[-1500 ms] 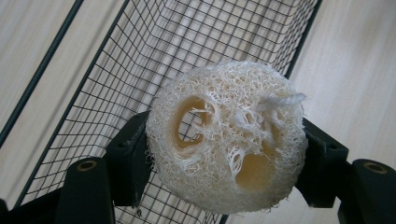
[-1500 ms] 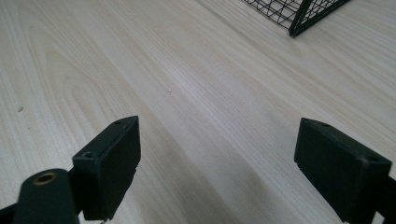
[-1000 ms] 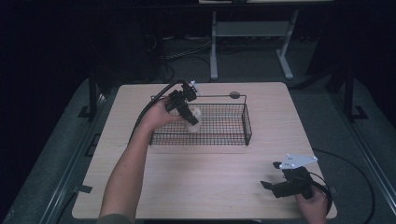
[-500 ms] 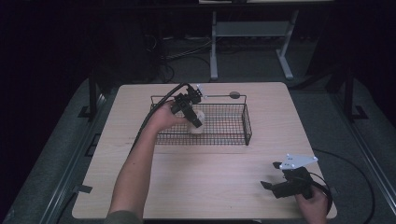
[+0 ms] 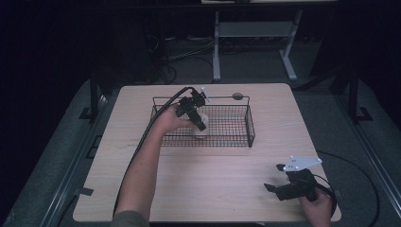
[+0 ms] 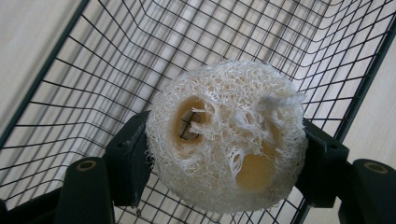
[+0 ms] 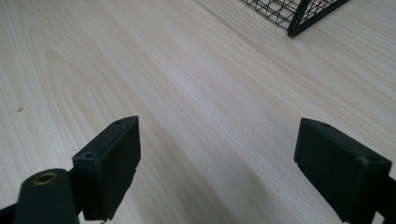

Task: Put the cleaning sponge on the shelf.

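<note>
A: What does the left gripper (image 5: 201, 125) hold?

B: A pale, round loofah sponge (image 6: 227, 135). The two black jaws press on its opposite sides, so the tongs are closed on it. Its fibrous face shows several holes, one of them open right through to the wire behind.

A: And where is the sponge?

B: Inside the black wire basket (image 5: 249, 127), toward its left half. From the high view the sponge (image 5: 200, 128) sits low between the mesh walls, near the front wall. Whether it touches the basket floor, I cannot tell. In the left gripper view the mesh (image 6: 93, 70) lies behind and around it.

A: Where does the basket stand?

B: On the light wooden table (image 5: 213, 175), in its far half. A small dark round thing (image 5: 238, 96) lies on the table just behind the basket's rear rim.

A: And the right gripper (image 5: 276, 188)?

B: It rests near the table's front right corner, well apart from the basket, held in the person's right hand (image 5: 318, 208). Its jaws stand wide with nothing but bare wood between them. A corner of the basket (image 7: 299, 14) shows at the top of the right gripper view.

A: The left arm?

B: The forearm (image 5: 142, 165) reaches from the front edge up to the basket, its cable (image 5: 156, 118) arching alongside.
</note>
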Tool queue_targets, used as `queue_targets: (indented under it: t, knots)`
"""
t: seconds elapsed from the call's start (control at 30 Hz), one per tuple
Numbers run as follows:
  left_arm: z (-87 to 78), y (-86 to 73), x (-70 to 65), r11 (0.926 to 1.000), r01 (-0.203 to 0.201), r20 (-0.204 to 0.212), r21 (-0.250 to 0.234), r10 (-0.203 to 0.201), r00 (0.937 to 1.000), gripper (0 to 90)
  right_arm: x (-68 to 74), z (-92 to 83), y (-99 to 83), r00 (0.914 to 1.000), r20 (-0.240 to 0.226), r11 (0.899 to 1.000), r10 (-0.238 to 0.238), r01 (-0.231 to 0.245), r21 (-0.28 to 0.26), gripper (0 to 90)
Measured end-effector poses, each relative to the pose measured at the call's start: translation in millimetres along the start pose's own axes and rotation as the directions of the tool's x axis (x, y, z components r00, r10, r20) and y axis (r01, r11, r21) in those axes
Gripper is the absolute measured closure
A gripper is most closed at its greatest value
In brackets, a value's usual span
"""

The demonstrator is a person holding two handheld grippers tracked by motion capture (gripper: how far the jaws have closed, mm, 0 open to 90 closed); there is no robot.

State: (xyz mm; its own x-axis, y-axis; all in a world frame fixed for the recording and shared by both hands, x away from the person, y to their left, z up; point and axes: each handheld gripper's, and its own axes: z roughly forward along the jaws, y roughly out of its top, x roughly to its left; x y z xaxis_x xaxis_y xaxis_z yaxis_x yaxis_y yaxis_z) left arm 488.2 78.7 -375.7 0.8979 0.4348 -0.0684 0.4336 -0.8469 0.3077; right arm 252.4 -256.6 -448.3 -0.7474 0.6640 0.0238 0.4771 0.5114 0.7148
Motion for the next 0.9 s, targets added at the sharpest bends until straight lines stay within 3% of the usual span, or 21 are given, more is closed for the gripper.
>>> queue_targets:
  t: [0.9]
  knots:
    - [16.1, 0.5, 4.4, 0.9992, 0.019, 0.004, 0.036, -0.019, 0.9998, 28.0, -0.1, -0.9, -0.3, 1.0, -0.001, 1.0, 0.006, -0.006, 0.0, 14.2]
